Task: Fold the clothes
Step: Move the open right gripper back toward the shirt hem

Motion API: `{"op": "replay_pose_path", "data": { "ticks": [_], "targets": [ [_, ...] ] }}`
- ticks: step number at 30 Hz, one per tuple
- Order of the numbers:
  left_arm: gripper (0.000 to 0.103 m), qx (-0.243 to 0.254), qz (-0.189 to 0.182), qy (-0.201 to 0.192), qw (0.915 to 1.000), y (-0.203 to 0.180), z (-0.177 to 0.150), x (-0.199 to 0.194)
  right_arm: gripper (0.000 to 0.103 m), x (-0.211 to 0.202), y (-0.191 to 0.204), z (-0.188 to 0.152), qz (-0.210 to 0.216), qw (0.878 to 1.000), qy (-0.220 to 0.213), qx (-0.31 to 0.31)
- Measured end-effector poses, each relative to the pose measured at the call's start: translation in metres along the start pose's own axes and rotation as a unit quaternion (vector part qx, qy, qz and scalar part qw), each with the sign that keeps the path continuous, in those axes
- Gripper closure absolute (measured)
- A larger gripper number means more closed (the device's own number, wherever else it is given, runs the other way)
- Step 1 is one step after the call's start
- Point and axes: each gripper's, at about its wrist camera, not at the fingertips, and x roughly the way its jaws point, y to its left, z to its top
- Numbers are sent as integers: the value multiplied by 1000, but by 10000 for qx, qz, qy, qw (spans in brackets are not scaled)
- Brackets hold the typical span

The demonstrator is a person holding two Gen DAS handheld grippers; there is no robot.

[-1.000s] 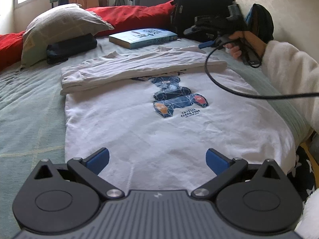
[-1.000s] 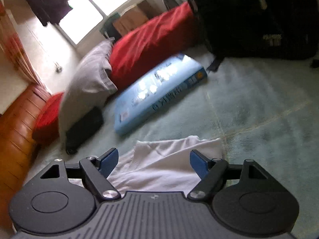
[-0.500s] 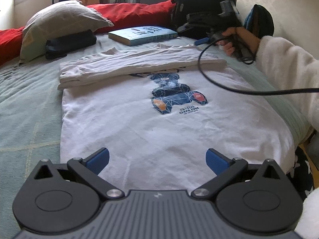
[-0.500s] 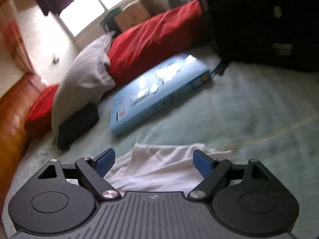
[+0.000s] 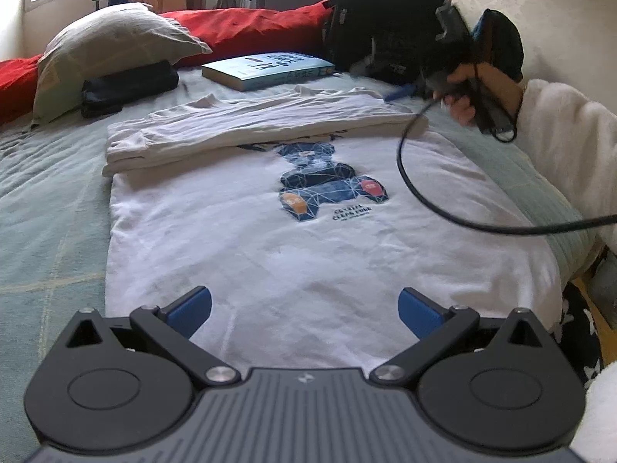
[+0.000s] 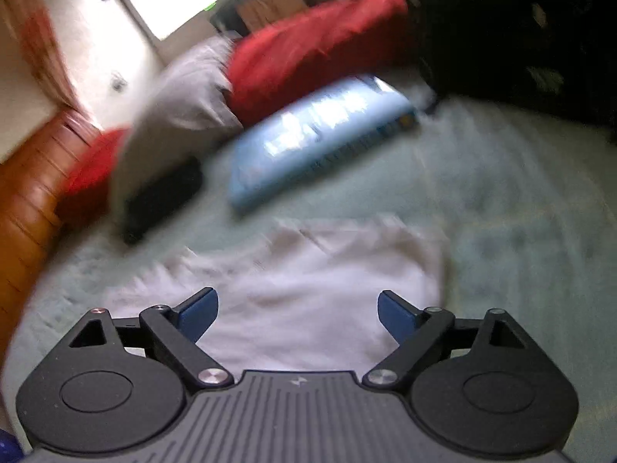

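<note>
Both grippers' fingers [image 5: 189,310] spread wide and empty, white T-shirt [image 5: 270,239] flat just beyond them.

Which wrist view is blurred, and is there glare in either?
Right wrist view: motion-smeared, the light blue book and white folded T-shirt soft, the bright window blown out. Left wrist view: sharp, the bear print on the T-shirt legible, fisheye bending at the edges, window top left overexposed.

Both wrist views look downward, sharing the book [image 5: 268,70] (blurred rightward).
</note>
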Motion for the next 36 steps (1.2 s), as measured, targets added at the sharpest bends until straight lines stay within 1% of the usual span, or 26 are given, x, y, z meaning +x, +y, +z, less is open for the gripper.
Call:
{"op": "replay_pose_path", "data": {
  "ticks": [1,2,4,5,7,9,12,13,15,16,18,20,22,23,28,31,35,36],
  "targets": [
    [1,15,12,0,10000,0,-1,-2,17,1,-7,-5,-37,10000,30,-14],
    [1,24,21,2,10000,0,-2,-4,20,-4,-13,-10,-23,10000,-61,-60],
    [1,10,53,4,10000,2,-3,-6,16,-17,-17,-15,-333,9993,-142,57],
    [1,-4,74,0,10000,3,-2,-6,15,-25,-16,-16,-328,9993,-191,64],
    [1,-27,128,-33,9999,4,-1,-8,14,-40,-10,-18,-145,9994,-306,11],
    [1,-40,138,-75,9999,4,1,-9,10,-50,5,-21,146,9991,-379,-132],
    [1,-1,147,-51,9999,0,0,-9,9,-46,27,-25,433,9979,-322,-369],
    [1,14,151,-41,9999,-1,-1,-10,9,-41,33,-28,413,9977,-293,-451],
    [1,20,161,-17,9999,-2,-3,-10,9,-27,38,-35,83,9980,-219,-592],
    [1,10,153,-2,9999,-1,-4,-10,9,-22,40,-40,-131,9967,-223,-766],
    [1,-6,150,29,9999,0,-6,-10,9,-17,43,-52,-583,9908,-263,-1191],
    [1,-9,179,61,9998,1,-7,-9,9,-11,46,-64,-1033,9810,-302,-1612],
    [1,5,214,63,9998,1,-8,-10,9,-19,52,-67,-1283,9758,-288,-1747],
    [1,19,217,48,9998,1,-8,-10,9,-25,56,-68,-1330,9742,-294,-1800],
    [1,204,299,-52,9993,-2,-6,-20,7,-67,76,-78,-1000,9729,-453,-2037],
    [1,347,380,-115,9986,-4,-5,-30,4,-95,89,-89,-753,9715,-446,-2201],
    [1,495,534,-191,9972,-5,-6,-42,2,-134,106,-114,-628,9634,-430,-2569],
    [1,516,551,-202,9969,-5,-7,-44,0,-141,109,-123,-600,9622,-408,-2627]
  ]
}}
